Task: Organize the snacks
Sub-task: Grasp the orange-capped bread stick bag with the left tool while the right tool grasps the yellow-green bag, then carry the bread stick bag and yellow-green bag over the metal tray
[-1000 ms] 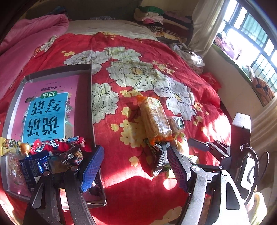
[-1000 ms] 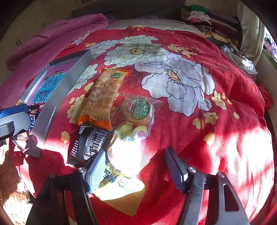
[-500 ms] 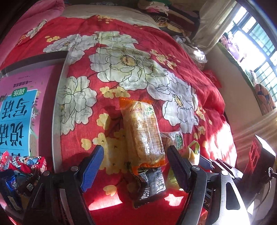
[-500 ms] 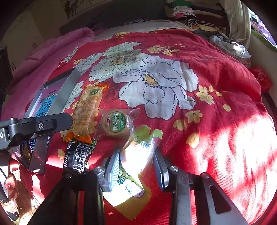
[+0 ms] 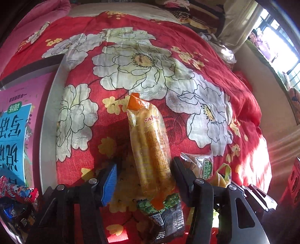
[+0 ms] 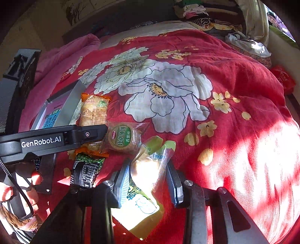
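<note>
A long orange bread packet (image 5: 150,146) lies on the red floral bedspread, between the fingers of my open left gripper (image 5: 144,180). It also shows in the right wrist view (image 6: 93,110). A black pea snack bag (image 5: 165,217) lies at its near end. A round green-label pastry (image 6: 123,138) lies to its right. My right gripper (image 6: 148,178) is shut on a yellow-green plastic snack bag (image 6: 146,180), which looks slightly raised. A grey tray (image 5: 46,131) at the left holds a pink-blue book (image 5: 15,131) and several small wrapped snacks (image 5: 16,195).
The red bedspread (image 6: 234,131) covers the whole bed. A pink blanket (image 6: 61,62) lies at the far left. Folded clothes (image 5: 193,11) are piled at the far end. A wall and window (image 5: 277,41) run along the right.
My left gripper moved right from the tray and now straddles the orange packet. My right gripper closed on the yellow-green bag and drew it slightly back.
</note>
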{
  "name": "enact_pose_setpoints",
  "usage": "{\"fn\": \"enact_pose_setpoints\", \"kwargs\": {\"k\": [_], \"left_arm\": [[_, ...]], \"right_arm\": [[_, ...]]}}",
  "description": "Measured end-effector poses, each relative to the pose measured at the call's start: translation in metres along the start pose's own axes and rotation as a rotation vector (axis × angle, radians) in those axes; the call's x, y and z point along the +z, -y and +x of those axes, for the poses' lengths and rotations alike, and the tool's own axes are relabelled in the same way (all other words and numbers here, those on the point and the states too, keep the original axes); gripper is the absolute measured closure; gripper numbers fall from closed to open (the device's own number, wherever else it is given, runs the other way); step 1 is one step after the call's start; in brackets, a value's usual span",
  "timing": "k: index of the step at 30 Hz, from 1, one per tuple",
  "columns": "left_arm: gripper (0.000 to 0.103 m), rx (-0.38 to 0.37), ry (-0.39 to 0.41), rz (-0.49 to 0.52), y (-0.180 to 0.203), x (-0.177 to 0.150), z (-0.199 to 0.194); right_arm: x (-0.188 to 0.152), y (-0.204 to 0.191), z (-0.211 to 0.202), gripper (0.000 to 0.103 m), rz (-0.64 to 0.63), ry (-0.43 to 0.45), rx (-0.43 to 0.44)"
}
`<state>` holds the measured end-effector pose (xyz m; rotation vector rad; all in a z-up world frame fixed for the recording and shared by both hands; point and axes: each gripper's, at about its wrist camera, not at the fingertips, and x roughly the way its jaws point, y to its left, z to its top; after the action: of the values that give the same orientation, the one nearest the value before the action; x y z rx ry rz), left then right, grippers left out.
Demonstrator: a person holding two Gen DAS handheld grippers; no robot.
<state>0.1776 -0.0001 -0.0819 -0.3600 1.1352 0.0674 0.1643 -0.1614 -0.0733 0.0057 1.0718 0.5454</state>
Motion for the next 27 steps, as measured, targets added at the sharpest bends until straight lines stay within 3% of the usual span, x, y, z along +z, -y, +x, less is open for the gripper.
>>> {"fn": "enact_pose_setpoints", "kwargs": {"k": [2, 3, 12, 23, 27], "left_arm": [[0.072, -0.031, 0.006, -0.007, -0.003, 0.002, -0.001], [0.075, -0.043, 0.008, -0.007, -0.004, 0.002, -0.002], [0.08, -0.139, 0.054, -0.037, -0.021, -0.008, -0.027], [0.08, -0.157, 0.126, -0.032, -0.039, -0.028, -0.079], [0.08, -0.149, 0.136, -0.037, -0.051, -0.032, -0.09]], "right_arm": [[0.001, 0.001, 0.0, 0.067, 0.005, 0.001, 0.009], [0.001, 0.001, 0.0, 0.067, 0.01, 0.003, 0.015], [0.004, 0.008, -0.011, 0.068, 0.061, 0.041, 0.069], [0.008, 0.007, -0.03, 0.069, 0.096, 0.115, 0.169], [0.008, -0.002, -0.028, 0.069, 0.055, 0.107, 0.14]]}}
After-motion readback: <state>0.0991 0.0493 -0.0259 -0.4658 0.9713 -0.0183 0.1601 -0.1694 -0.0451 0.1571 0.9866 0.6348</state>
